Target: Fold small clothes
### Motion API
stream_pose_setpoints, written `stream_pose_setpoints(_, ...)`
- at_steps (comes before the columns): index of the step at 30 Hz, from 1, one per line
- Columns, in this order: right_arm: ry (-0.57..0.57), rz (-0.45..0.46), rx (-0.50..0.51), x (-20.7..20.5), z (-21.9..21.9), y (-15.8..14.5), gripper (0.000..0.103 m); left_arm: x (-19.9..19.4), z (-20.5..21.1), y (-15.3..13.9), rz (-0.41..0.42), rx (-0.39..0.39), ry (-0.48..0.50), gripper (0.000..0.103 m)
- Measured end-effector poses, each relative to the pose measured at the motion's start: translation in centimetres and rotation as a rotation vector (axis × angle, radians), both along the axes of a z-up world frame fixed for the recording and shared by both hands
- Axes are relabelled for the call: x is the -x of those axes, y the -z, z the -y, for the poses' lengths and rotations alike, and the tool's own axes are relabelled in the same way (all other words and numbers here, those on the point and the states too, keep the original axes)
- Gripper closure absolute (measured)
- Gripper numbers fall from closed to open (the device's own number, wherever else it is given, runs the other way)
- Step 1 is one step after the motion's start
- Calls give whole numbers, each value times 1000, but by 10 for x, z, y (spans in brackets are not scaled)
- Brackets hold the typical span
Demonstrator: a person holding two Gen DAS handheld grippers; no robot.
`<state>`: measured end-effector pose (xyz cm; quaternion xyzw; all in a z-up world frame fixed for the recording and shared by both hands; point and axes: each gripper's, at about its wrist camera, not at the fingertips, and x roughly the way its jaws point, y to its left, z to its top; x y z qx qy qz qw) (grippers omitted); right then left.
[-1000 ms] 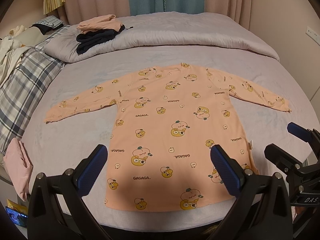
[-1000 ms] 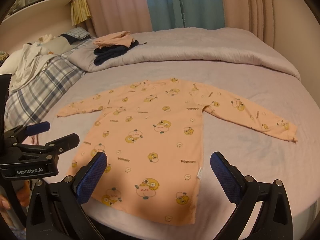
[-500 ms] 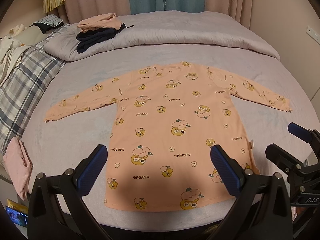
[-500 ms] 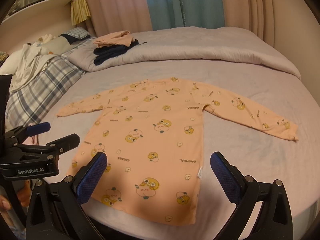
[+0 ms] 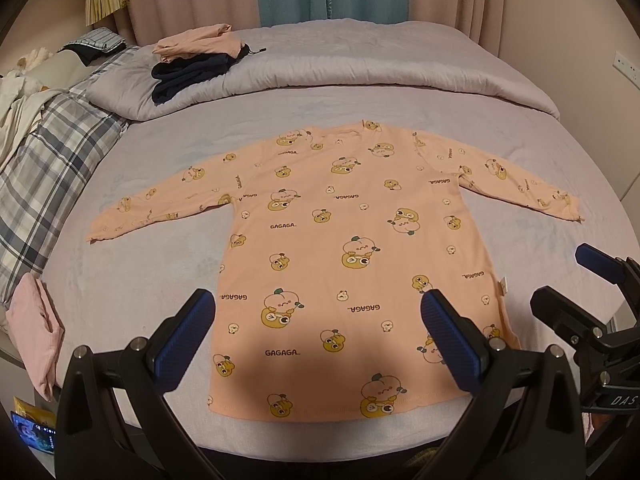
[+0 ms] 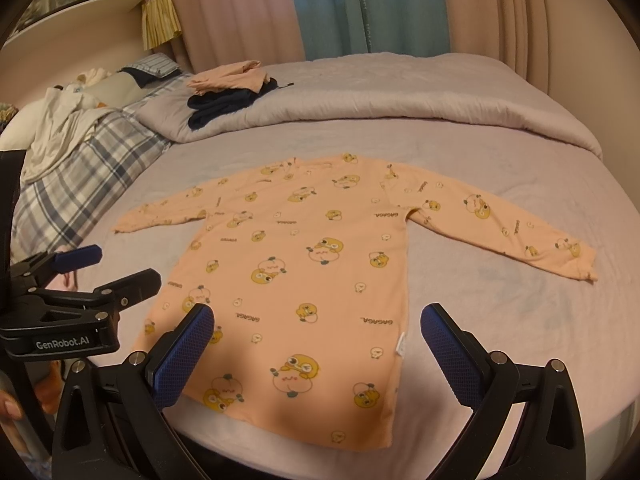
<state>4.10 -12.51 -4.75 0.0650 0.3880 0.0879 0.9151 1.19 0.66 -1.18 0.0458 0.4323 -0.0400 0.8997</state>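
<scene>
One soft peach shirt (image 5: 352, 248) flat, sleeves spread.

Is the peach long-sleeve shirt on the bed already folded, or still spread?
Spread. The shirt lies flat, both sleeves stretched sideways, no fold visible.

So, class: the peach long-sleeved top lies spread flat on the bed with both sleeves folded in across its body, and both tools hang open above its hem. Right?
Not quite. The sleeves are not folded in: both views show the peach top with its sleeves stretched straight out to the sides on the bed. The rest holds: it lies flat, and the left tool and right tool hang open above its hem.
</scene>
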Motion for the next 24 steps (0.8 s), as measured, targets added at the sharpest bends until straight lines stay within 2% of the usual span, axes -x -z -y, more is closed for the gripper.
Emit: stream_pose_setpoints(24,2,-4,0,1,-1,4,1,1,-1,3,-6,2,3,0)
